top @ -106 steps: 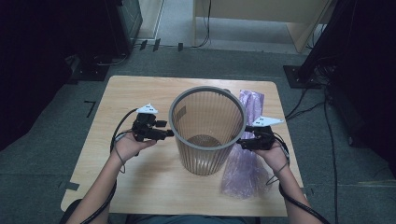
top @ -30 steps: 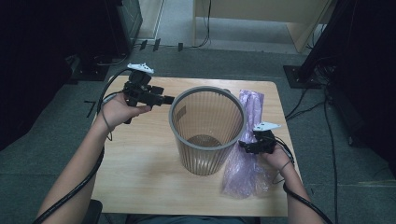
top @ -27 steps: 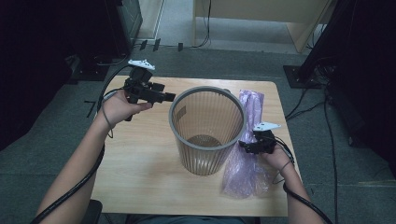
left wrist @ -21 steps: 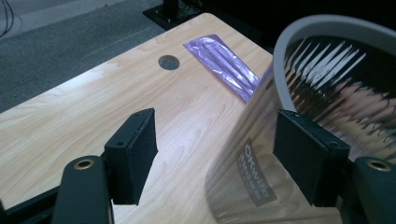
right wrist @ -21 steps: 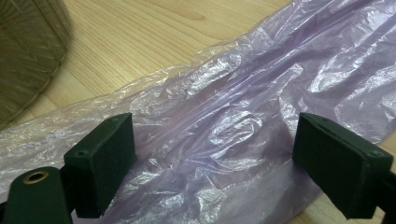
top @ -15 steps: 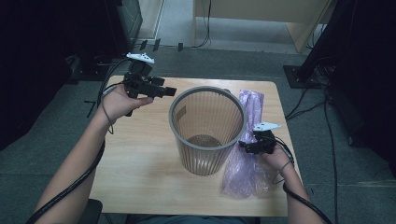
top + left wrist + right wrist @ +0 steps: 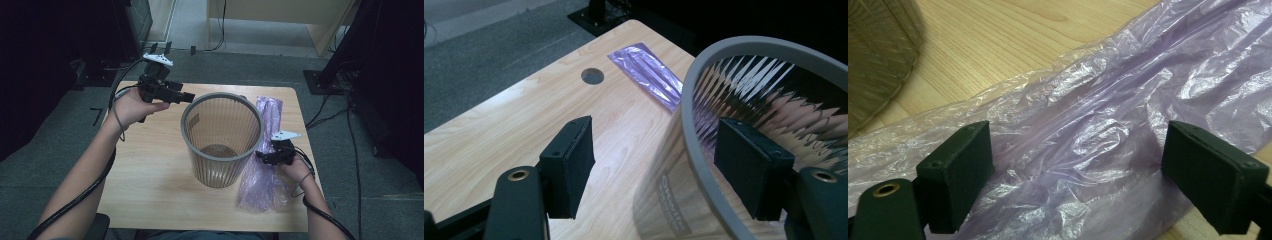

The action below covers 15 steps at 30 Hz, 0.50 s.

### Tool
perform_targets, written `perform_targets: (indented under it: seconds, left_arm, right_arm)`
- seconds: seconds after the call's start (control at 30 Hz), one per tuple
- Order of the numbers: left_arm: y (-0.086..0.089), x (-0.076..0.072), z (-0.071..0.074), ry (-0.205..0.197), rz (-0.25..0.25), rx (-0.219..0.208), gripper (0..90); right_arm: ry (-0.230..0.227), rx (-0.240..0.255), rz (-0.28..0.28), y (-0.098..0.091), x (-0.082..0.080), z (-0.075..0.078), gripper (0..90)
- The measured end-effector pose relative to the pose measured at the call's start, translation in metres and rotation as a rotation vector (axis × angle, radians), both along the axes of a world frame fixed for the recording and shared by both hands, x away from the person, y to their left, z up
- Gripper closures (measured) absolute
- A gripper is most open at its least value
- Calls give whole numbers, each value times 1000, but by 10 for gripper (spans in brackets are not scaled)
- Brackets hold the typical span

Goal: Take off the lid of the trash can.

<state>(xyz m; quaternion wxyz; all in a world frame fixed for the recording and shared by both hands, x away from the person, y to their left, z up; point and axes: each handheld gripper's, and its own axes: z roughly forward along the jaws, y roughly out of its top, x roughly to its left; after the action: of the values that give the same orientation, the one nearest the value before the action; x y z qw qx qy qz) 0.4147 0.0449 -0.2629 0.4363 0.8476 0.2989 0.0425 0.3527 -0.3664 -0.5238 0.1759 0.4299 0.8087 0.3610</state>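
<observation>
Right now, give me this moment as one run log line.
left gripper: open, raised beside bin rim, empty | right gripper: open over purple bag, not gripping | bin: upright on table

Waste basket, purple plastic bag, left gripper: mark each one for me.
waste basket [image 7: 220, 165], high view, ribbed side wall.
purple plastic bag [image 7: 1108, 135], right gripper view, crinkled middle.
left gripper [image 7: 188, 97], high view, between its jaw tips.

A light wooden table [image 7: 150, 165] with a round cable hole [image 7: 592, 76] stands on grey carpet floor [image 7: 360, 150]; dark stands, possibly equipment racks [image 7: 390, 75], flank it.
</observation>
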Motion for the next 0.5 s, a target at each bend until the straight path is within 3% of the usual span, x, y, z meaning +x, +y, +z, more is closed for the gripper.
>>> perform_targets:
  seconds: [0.17, 0.37, 0.5]
  left_arm:
    - [-8, -2, 3, -12, -13, 11, 321]
    - [-17, -6, 2, -44, -46, 35, 395]
    - [-24, -6, 0, -37, -52, 53, 423]
  right_arm:
    - [0, 0, 0, 0, 0, 0, 127]
    - [0, 0, 0, 0, 0, 0, 127]
    - [0, 0, 0, 0, 0, 0, 127]
